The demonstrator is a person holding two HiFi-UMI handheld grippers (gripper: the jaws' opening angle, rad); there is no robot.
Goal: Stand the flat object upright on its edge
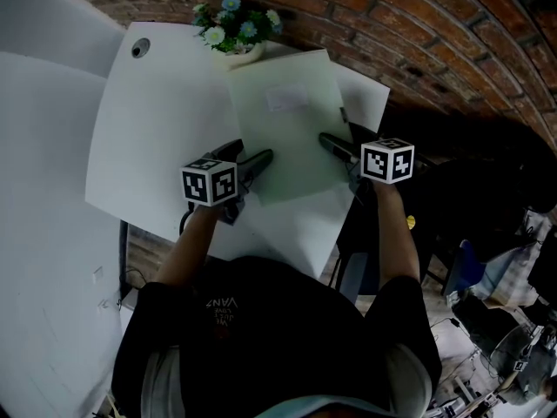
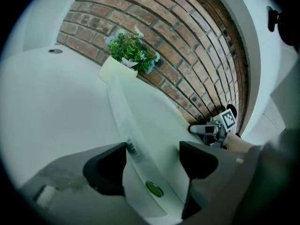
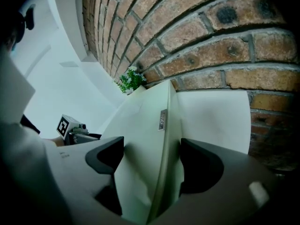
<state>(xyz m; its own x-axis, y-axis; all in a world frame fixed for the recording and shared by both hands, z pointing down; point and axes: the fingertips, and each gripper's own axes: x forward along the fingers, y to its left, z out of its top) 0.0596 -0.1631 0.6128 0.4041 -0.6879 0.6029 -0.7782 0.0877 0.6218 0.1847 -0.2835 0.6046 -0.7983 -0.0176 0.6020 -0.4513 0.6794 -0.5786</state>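
The flat object [image 1: 287,129] is found on the white bench [image 1: 157,111]. Its long axis runs away from the person toward the flowerpot [image 1: 235,33] and the brick wall [image 1: 392,24]. It is flanked by both tools, each equally near. The left tongs [image 1: 252,159] are set at its near left edge and the right tongs [image 1: 335,144] at its right edge.

In the left gripper view the left tongs [image 2: 153,161] are seen parted, with the object's edge [image 2: 150,125] running between the jaws. The same is recorded for the right tongs [image 3: 152,156] astride the opposite edge [image 3: 166,139].

A firm clamp is not evidenced. It is judged that the lift must pivot about the long axis.
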